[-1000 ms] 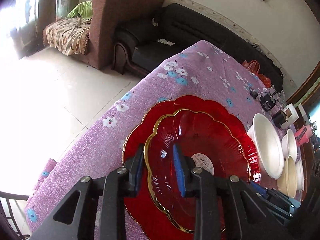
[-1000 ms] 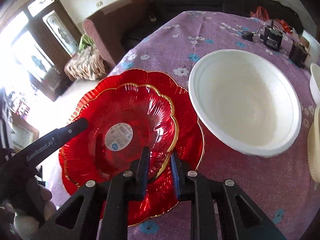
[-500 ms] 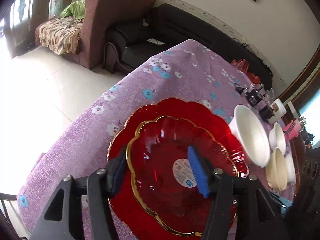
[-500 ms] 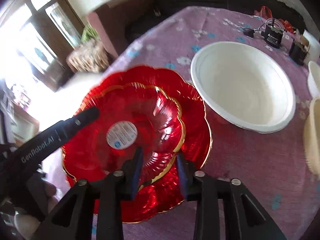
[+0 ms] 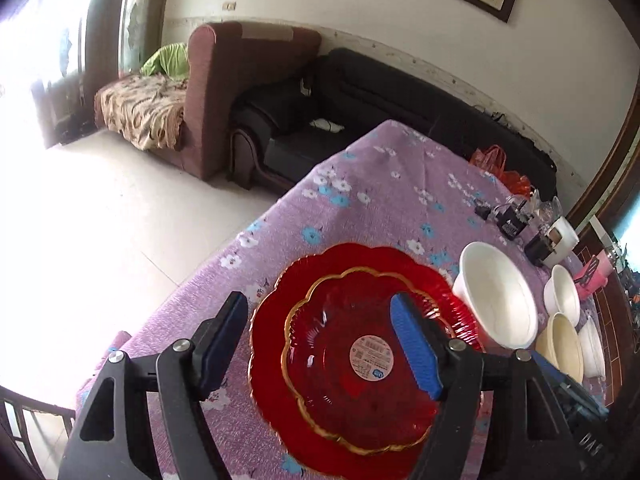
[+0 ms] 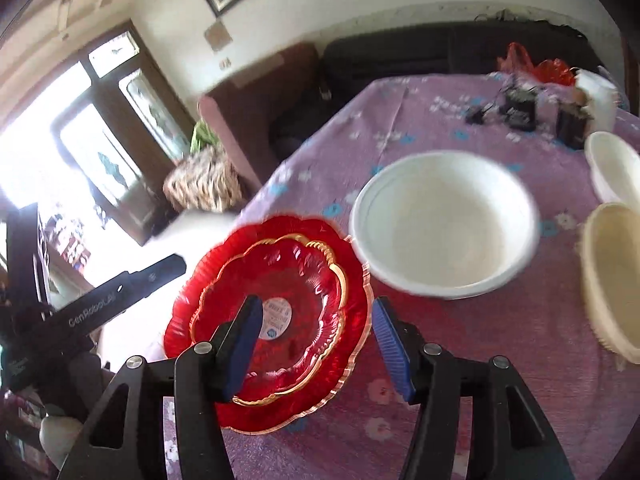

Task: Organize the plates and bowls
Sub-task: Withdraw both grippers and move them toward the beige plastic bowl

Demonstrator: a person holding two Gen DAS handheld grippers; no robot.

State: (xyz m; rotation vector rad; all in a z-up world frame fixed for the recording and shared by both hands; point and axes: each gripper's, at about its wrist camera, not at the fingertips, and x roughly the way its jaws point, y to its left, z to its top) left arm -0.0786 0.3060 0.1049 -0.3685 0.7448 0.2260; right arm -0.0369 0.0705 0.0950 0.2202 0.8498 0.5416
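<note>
Bowls (image 5: 498, 296) crowd beside stacked red plates (image 5: 360, 344); both tongs (image 5: 320, 344) (image 6: 316, 332) gape apart, holding nothing.

A smaller scalloped red glass plate with a gold rim (image 5: 352, 364) is sitting nested on a larger scalloped red glass plate (image 5: 276, 320), a round paper label showing at its centre. Just beside them a large white bowl (image 6: 444, 220) is standing upright, with a smaller white bowl (image 6: 614, 168) and a cream bowl (image 6: 612, 280) lying near it on the flowered purple tablecloth (image 5: 384, 184).

The cream bowl (image 6: 614, 280) is cut by the right edge, and the large white bowl (image 6: 442, 224) looks motion-blurred.
</note>
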